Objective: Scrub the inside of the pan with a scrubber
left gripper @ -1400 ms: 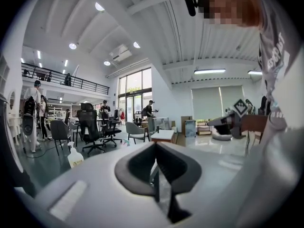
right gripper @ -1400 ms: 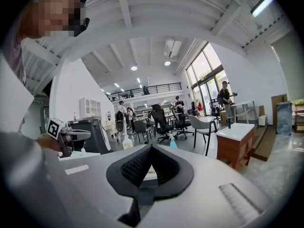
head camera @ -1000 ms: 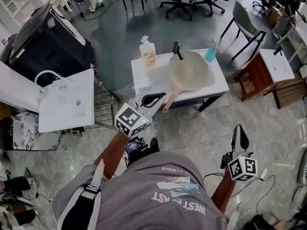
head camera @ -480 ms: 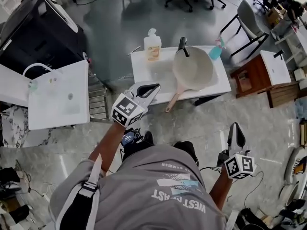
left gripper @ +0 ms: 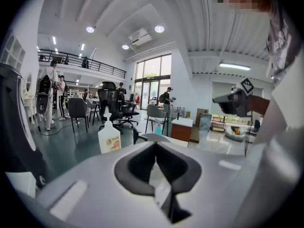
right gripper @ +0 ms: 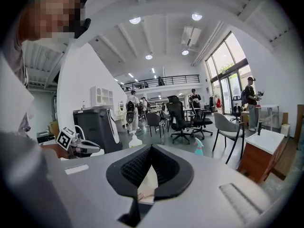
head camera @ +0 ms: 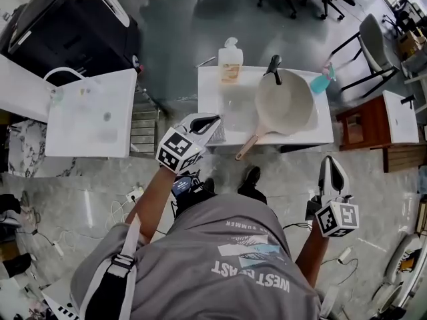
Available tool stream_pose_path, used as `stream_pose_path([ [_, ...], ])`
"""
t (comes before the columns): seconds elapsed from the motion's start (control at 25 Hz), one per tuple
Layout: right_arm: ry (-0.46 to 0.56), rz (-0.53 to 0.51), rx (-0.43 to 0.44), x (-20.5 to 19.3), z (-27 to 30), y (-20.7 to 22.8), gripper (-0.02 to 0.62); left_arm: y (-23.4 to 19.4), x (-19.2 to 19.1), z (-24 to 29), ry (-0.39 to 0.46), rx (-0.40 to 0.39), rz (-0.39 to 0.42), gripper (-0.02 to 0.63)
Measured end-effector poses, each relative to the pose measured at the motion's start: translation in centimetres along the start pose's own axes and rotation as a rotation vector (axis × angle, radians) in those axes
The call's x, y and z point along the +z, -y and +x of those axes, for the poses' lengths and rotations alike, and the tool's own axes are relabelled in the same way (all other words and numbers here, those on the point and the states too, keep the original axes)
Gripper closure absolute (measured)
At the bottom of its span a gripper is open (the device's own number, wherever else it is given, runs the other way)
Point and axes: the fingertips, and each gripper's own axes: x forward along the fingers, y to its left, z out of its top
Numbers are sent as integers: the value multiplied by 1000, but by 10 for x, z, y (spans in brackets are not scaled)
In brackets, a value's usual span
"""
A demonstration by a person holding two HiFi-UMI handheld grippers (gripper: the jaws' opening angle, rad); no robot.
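Note:
A beige pan (head camera: 283, 105) with a wooden handle (head camera: 249, 147) lies on the small white table (head camera: 215, 99) ahead of me. A black-handled scrubber (head camera: 273, 66) rests at the pan's far rim. My left gripper (head camera: 204, 121) hangs shut and empty at the table's near left corner, left of the pan handle. My right gripper (head camera: 331, 167) is lower at the right, off the table, also shut and empty. In the left gripper view the shut gripper (left gripper: 154, 148) points over the table. In the right gripper view the other gripper (right gripper: 151, 149) is shut with nothing in it.
A soap pump bottle (head camera: 230, 62) and a teal spray bottle (head camera: 325, 79) stand on the table's far edge. A white sink unit (head camera: 90, 115) is at the left, a black machine (head camera: 73, 15) behind it, a brown cabinet (head camera: 363, 122) at the right. Cables lie on the floor.
The view has shifted, and the table and pan now sit further right and a little nearer. Both grippers stay shut and empty, the left one still near the table's front left corner.

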Motion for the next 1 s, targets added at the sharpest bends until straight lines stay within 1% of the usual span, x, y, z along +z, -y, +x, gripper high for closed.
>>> stream_pose_path([
  [0.16, -12, -13, 70, 8, 29, 11, 595, -13, -13, 16, -45, 63, -26, 601],
  [0.28, -30, -21, 103, 8, 45, 22, 595, -24, -31, 31, -91, 101, -63, 599],
  [0.32, -36, -21, 110, 6, 48, 26, 595, -27, -39, 37, -110, 108, -78, 548],
  [0.36, -42, -19, 116, 4, 51, 29, 595, -30, -48, 42, -133, 114, -90, 520],
  [0.48, -72, -12, 131, -7, 57, 35, 595, -39, -78, 55, -197, 141, -121, 494],
  [0.6, -93, -4, 135, -15, 62, 42, 595, -50, -108, 68, -266, 161, -164, 447],
  [0.72, -107, 7, 129, -22, 64, 49, 595, -59, -143, 81, -339, 173, -207, 381],
  [0.8, -120, 15, 123, -28, 65, 52, 595, -65, -168, 89, -392, 178, -233, 349],
  [1.0, -153, 36, 109, -43, 70, 60, 595, -81, -220, 106, -514, 221, -269, 285],
])
